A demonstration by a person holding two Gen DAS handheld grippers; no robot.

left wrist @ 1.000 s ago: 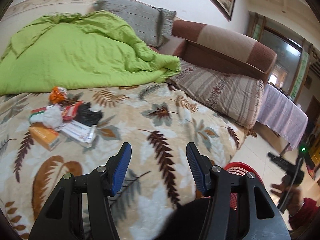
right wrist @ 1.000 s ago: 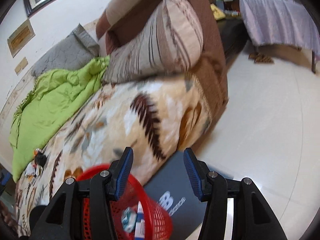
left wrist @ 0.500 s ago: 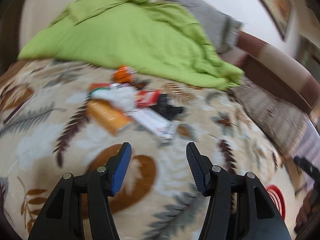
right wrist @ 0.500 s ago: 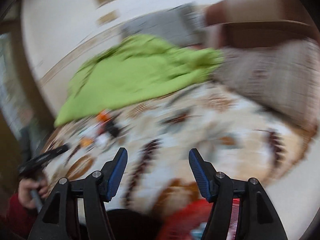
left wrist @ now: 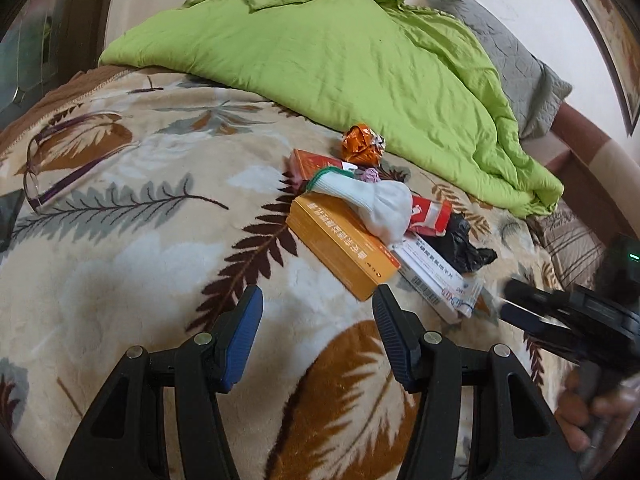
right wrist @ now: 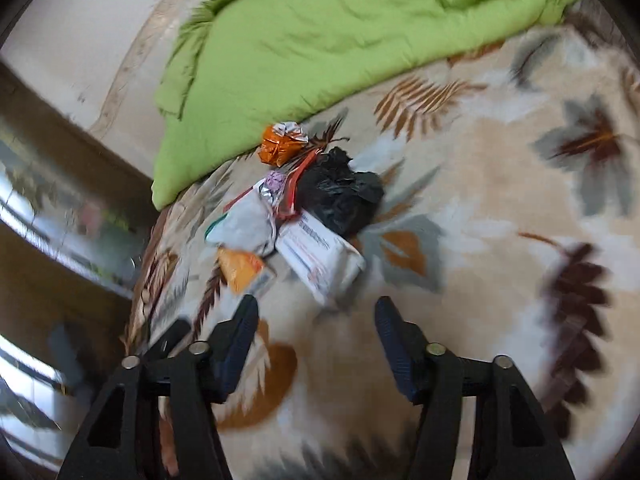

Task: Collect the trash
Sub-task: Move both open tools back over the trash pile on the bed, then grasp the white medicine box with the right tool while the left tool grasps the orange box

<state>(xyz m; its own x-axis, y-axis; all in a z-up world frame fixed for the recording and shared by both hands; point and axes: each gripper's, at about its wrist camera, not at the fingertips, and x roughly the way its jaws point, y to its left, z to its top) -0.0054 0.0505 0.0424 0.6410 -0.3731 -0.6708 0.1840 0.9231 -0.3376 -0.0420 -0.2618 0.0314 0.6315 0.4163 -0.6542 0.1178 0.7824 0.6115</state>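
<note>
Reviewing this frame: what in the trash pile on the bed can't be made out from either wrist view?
- Red flat carton: left wrist view, mostly covered by white knit sock.
- Small pink crumpled wrapper: too small to identify.
- Orange rectangular box: right wrist view, print lost to motion blur.
- Black crumpled plastic bag: contents hidden.

A heap of trash [left wrist: 376, 216] is gathered mid-blanket [left wrist: 120, 272], just before the quilt [left wrist: 340, 48]. A sock [left wrist: 380, 208] is draped on a long box [left wrist: 344, 248]; a crumpled wrapper [left wrist: 362, 144] is set behind, a bag [left wrist: 460, 244] to the right. Spectacles [left wrist: 36, 176] are laid far left.
</note>
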